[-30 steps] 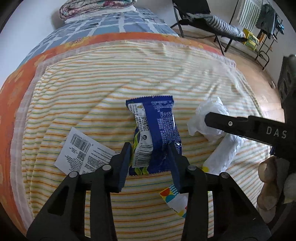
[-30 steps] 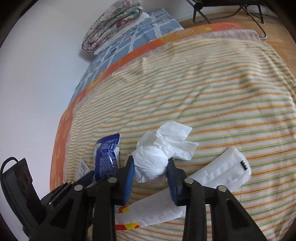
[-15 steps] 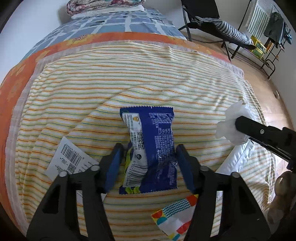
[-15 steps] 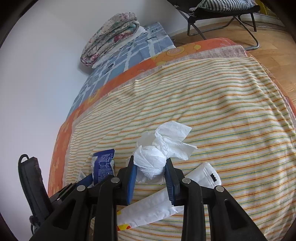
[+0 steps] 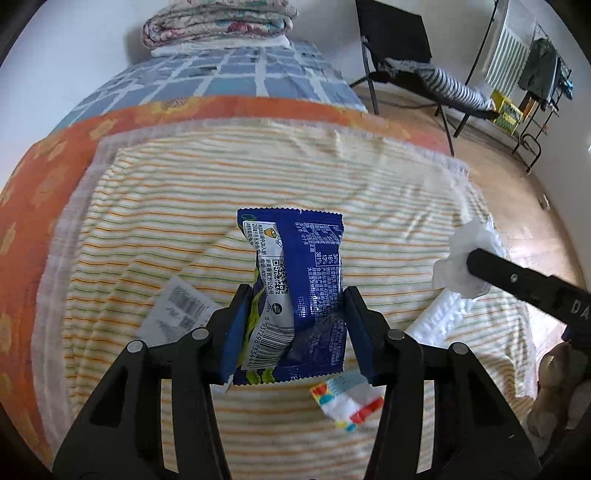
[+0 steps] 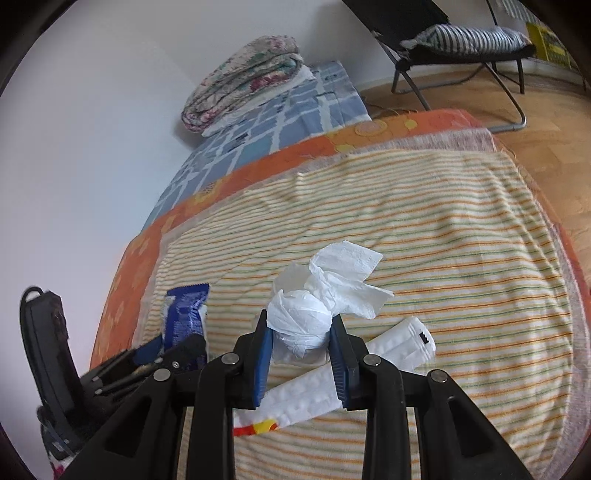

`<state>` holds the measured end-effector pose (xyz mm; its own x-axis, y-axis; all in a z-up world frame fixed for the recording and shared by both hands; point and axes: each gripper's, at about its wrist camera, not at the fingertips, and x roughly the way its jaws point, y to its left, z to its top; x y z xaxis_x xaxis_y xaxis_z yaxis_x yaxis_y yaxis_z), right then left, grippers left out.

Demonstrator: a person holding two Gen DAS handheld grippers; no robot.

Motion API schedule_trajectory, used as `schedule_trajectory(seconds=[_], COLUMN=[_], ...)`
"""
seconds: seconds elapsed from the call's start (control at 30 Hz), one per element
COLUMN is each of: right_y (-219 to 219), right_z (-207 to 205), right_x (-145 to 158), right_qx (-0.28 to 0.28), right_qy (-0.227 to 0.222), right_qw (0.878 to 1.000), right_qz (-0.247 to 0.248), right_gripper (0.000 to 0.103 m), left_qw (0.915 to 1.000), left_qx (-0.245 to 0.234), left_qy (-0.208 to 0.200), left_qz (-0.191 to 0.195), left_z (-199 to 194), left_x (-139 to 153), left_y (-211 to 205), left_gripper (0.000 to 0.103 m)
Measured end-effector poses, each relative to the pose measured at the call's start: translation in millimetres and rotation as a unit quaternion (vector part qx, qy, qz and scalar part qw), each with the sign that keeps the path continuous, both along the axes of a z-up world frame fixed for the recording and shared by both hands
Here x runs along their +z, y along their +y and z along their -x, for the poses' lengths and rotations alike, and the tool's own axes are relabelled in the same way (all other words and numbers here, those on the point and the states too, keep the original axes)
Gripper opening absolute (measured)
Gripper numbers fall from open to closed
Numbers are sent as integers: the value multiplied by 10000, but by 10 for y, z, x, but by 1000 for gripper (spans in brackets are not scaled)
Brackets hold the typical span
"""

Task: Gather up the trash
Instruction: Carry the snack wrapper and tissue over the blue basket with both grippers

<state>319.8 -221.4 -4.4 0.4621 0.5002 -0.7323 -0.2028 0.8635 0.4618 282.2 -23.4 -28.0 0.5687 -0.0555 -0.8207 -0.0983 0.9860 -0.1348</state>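
My left gripper [image 5: 293, 328] is shut on a blue snack wrapper [image 5: 299, 273] and holds it above the striped blanket [image 5: 258, 173]. My right gripper [image 6: 299, 350] is shut on a crumpled white tissue [image 6: 317, 306], lifted off the bed; the tissue also shows in the left wrist view [image 5: 465, 258]. A long white wrapper with a coloured end [image 6: 351, 380] lies on the blanket under the right gripper. A white slip with a barcode [image 5: 177, 310] lies left of the left gripper. The blue wrapper also shows in the right wrist view [image 6: 184, 314].
The striped blanket covers a bed with an orange cover [image 5: 44, 184] and a blue checked sheet [image 5: 240, 74]. Folded quilts [image 5: 218, 22] lie at the far end. A black folding chair [image 6: 461, 44] stands on the wooden floor [image 6: 554, 155] to the right.
Both grippers have risen away from the bed. The blue wrapper went up with the left one, the tissue with the right one. The white wrapper and the slip stayed.
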Motion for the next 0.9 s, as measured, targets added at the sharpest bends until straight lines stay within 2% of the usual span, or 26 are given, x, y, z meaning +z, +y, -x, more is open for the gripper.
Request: schedule_trajectory(seconds=[0.37,0.6,0.9], right_y=[94,222,397], right_z=[511,920,1520], right_x=[443,742,850], right_qx=[352,673,1192], right_qy=[-493,-945,-1243], right_qw=[9978,9914,9807], right_qz=[282,598,927], right_gripper=[29,29,29], left_qw=[9994,9978,9970], left_qx=[-128,-237,-373], left_qy=[-310,-561,-620], left_qz=[-65,-255,-293], left_z=[510,923,1453], left_x=[454,717,799], left_y=[33,13,28], left_gripper=[51,51,51])
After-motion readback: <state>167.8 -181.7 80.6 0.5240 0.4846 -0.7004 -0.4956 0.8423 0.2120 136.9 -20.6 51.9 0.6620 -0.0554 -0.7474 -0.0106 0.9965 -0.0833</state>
